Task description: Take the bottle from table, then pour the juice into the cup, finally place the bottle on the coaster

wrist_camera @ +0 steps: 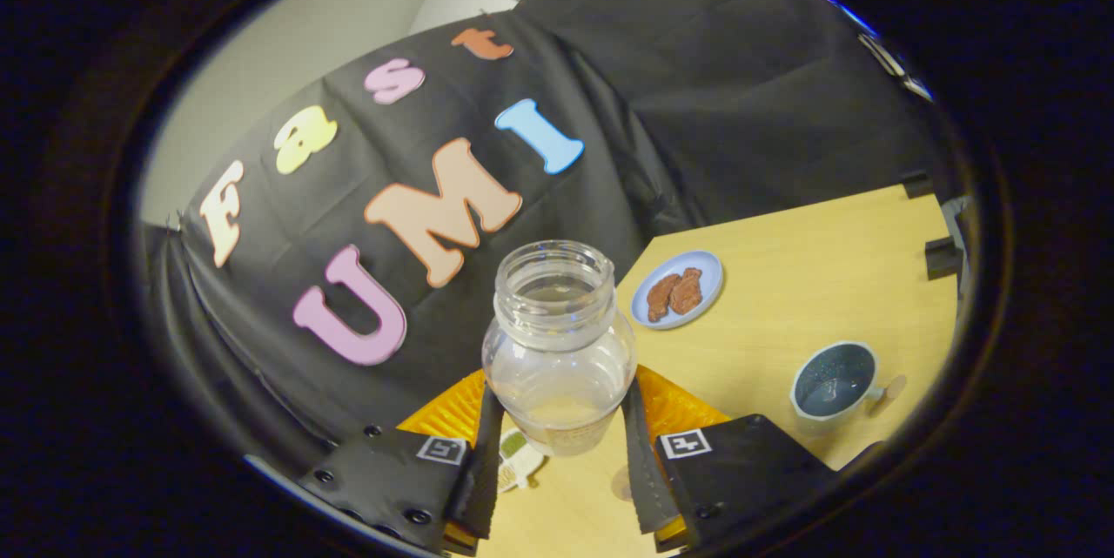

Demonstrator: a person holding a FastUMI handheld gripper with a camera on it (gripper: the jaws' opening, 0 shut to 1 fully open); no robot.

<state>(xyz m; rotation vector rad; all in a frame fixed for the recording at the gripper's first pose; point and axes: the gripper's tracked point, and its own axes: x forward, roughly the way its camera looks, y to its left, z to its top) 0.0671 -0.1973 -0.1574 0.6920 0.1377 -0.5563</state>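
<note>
Both jaws against bottle (559, 347) over table (809, 279)

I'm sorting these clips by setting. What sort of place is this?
Likely a staged demo booth, not a home kitchen: black cloth wall, bare wooden table with a cup and snack plate, the tool gripping a bottle.

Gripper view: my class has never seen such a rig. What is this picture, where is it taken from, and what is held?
The camera rides on a hand-held two-finger gripper and looks forward along its fingers. Both fingers press on an open clear bottle, held above a wooden table with a little pale juice in its bottom. Beyond the fingers sits a small blue plate with brown food. Nearer, beside one finger, stands a cup with a dark inside. The view is tilted.
</note>
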